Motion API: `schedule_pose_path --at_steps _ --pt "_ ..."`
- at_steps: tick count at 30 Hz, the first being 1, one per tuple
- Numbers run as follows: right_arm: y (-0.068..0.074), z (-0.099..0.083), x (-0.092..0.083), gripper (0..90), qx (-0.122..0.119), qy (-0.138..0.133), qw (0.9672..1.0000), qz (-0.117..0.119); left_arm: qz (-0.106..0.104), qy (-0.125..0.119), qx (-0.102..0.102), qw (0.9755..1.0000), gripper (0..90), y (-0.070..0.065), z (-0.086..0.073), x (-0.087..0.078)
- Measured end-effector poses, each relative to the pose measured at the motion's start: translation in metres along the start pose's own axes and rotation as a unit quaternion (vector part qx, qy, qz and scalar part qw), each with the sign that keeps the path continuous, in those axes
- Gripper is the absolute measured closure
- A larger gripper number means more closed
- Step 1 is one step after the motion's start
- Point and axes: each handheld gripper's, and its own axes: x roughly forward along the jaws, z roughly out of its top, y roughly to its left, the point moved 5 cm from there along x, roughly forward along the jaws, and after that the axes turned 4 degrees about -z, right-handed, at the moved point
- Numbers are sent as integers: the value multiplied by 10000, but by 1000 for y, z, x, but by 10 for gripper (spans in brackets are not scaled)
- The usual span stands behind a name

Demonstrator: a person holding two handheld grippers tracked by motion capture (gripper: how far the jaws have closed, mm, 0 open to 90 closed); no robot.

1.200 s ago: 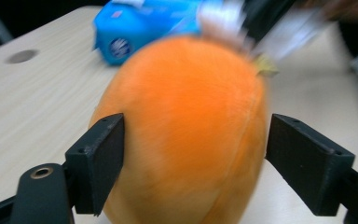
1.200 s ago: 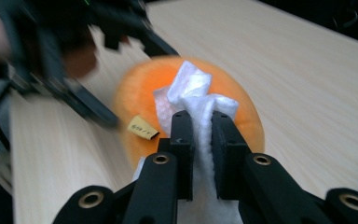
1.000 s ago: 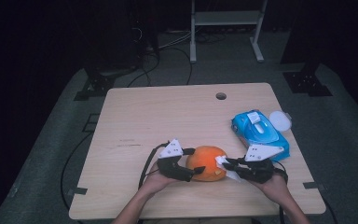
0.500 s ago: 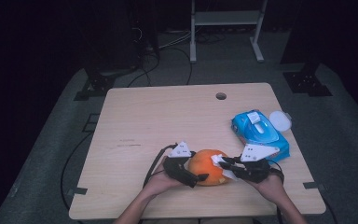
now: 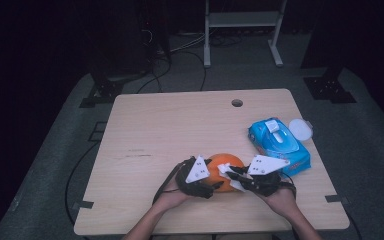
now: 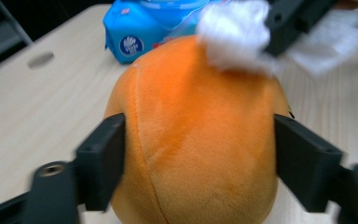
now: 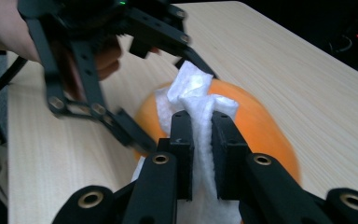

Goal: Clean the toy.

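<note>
The left gripper view puts us right behind the orange plush ball, with our left claw straddling it: one black jaw sits against each flank, and the jaws have just been closing in around it. The fabric barely dents, so we judge the pads touch the sides rather than squeeze hard. The ball looks soft, light and fuzzy, with a stitched seam down its face; it should give under pressure and not slip, and nothing about it seems fragile. The widest part of the sides, where the jaws stand, seems to us the place to hold it.

The right gripper view shows what that view blurs: our right claw is clamped tight on a folded white wipe, whose free end lies on top of the ball. The wipe is thin and limp, so we think it will bunch and drag unless pinched firmly.

The high view gives the layout: the ball rests near the front edge of the counter, right of its middle, between both hands. A blue pack of wipes lies toward the right edge, with a round white lid just beside its far corner.
</note>
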Motion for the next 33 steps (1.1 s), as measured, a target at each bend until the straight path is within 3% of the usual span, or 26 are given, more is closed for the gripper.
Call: schedule_pose_path --at_steps 1,2,4,5,7,8,9,10,11,15,16,17,19,20,21,22,23,26,27,28,31,33 --pt "-13 -10 -3 792 136 144 9995 -232 -202 -76 -508 9985 124 8 -4 1" --pt "-13 -10 -3 792 136 144 9995 -232 -202 -76 -508 9985 106 8 -4 1" --pt "-24 -23 -5 792 450 206 9985 -247 -315 -86 -845 9959 107 12 -6 2" --pt "-23 -23 -4 792 447 191 9985 -251 -338 -61 -887 9955 125 11 -7 3" --pt "-15 -17 -2 791 319 163 9991 -213 -271 -73 -624 9977 209 7 -5 2" --pt "-15 -17 -2 791 319 163 9991 -213 -271 -73 -624 9977 236 7 -5 2" --pt "-9 -13 0 791 209 125 9996 -150 -276 -52 -427 9987 236 4 -4 2" --pt "0 -6 3 790 9 81 9999 -100 -297 29 -49 9995 251 -3 -1 1" --pt "1 -4 3 790 0 38 10000 -77 -357 37 53 9993 251 -4 -1 1" --pt "-8 -6 0 792 153 6 9999 -46 -446 31 76 9990 233 -1 -3 -3" --pt "-12 -9 -1 792 204 63 9997 -84 -444 4 -27 9990 206 2 -4 -3" --pt "-19 -17 -1 792 249 201 9992 -245 -469 1 -443 9979 142 10 -7 -4" --pt "-22 -22 -1 792 382 209 9989 -193 -587 161 -930 9938 70 16 -11 -1" --pt "-22 -22 -1 792 382 209 9989 -193 -587 161 -930 9938 65 16 -11 -1" --pt "-21 -21 0 792 386 215 9989 -175 -695 325 -1258 9891 66 18 -16 2" --pt "-21 -21 0 792 386 215 9989 -175 -695 325 -1258 9891 87 18 -16 2" --pt "-19 -20 0 792 359 215 9990 -173 -709 326 -1223 9894 87 17 -16 2" --pt "-8 -12 2 791 225 133 9996 -75 -585 282 -762 9950 218 12 -12 -1" --pt "-2 -4 1 791 212 -35 9997 102 -555 247 -537 9967 257 10 -10 -1" --pt "-2 -4 1 791 212 -35 9997 102 -548 233 -283 9978 257 7 -8 -2" --pt "-4 6 -5 791 172 -173 9997 84 -607 222 279 9975 289 -5 -1 -3" --pt "-11 1 -7 791 274 -92 9996 -40 -603 310 391 9969 290 -7 -1 -3"
